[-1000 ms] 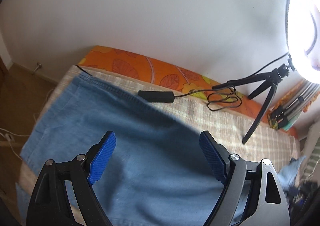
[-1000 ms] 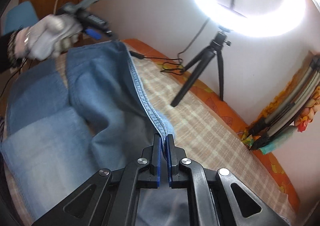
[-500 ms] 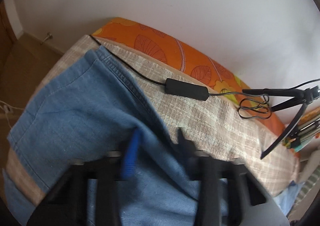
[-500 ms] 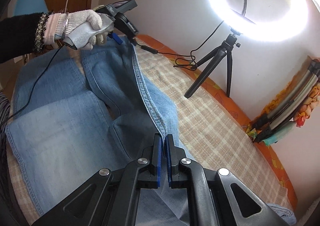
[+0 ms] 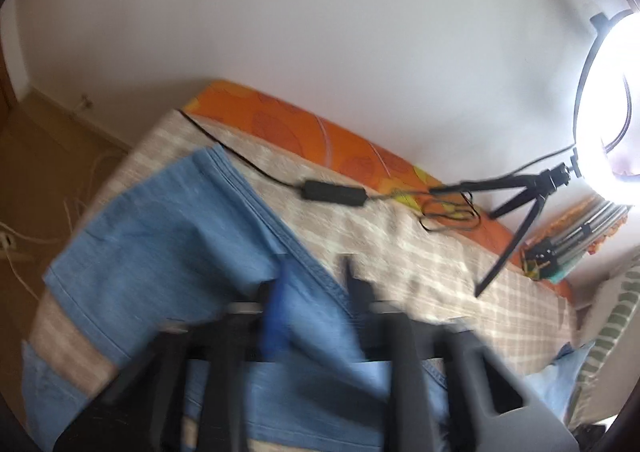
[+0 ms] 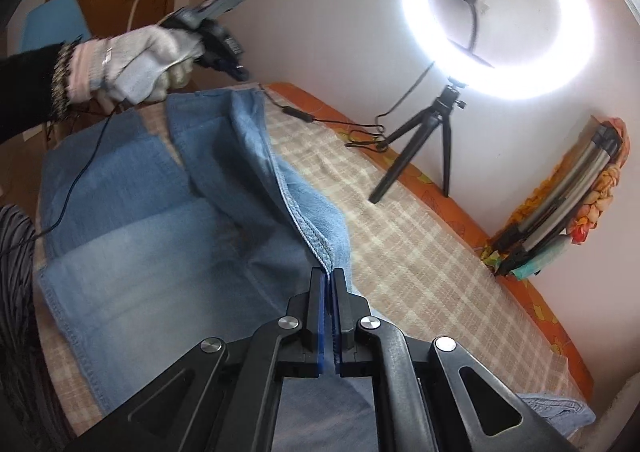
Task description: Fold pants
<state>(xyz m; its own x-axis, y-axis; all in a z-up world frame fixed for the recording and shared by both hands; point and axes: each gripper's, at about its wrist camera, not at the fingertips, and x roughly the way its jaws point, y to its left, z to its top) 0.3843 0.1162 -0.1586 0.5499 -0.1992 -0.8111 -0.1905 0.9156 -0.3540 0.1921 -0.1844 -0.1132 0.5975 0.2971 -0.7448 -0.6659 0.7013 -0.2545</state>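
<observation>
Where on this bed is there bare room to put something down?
Free: the checked cover between the jeans' raised seam and the orange edge. Crowded: near the tripod and cable.

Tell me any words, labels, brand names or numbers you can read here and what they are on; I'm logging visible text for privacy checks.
None can be read.
The left claw: a pale patch on its black body may be a label, too small and blurred to read.
The jeans: no tag or brand patch shows.
The ring light, its tripod and the cable's inline box: no print visible.
</observation>
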